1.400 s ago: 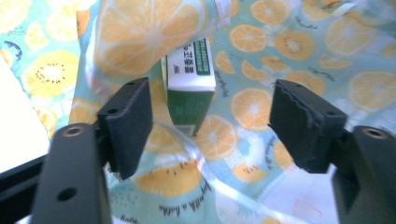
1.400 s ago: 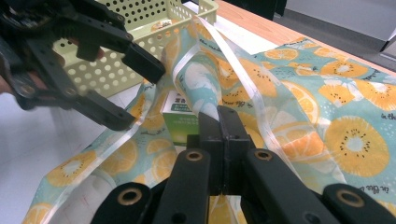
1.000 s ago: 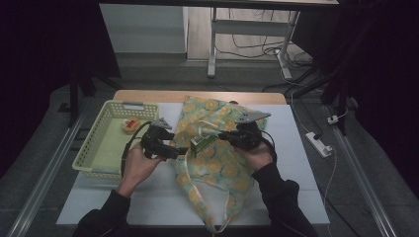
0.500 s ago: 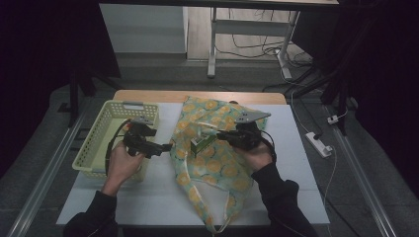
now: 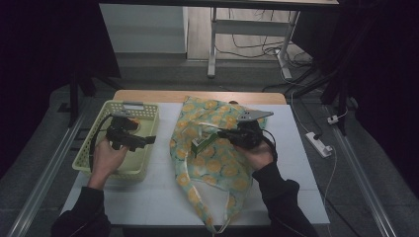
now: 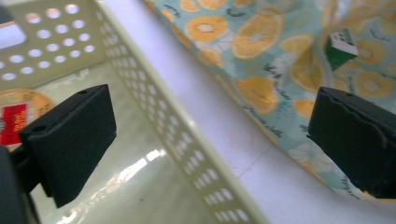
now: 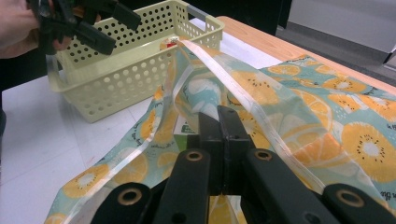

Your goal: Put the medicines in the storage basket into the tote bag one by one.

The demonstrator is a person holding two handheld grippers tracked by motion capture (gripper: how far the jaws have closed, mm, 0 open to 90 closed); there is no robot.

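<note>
A cloth bag (image 5: 217,165) printed with orange slices lies on the white table. My right gripper (image 5: 221,133) is shut on the cloth at the bag's mouth (image 7: 223,122) and holds it up, with the pale strap (image 7: 243,93) running past the jaws. A green box (image 5: 200,144) sits inside the opening. My left gripper (image 5: 143,134) hovers over the pale yellow basket's (image 5: 94,165) right wall. Its jaws have just been opening, and they stand wide with nothing between them (image 6: 210,126). An orange and red packet (image 6: 18,114) lies in the basket.
The basket stands at the table's left, close beside the bag. A white power strip (image 5: 318,144) lies off the table's right edge. A metal frame (image 5: 247,39) stands beyond the far edge.
My left hand has moved left, from the bag's mouth to above the basket, and its jaws have opened wider. The right gripper and the bag have stayed put.
</note>
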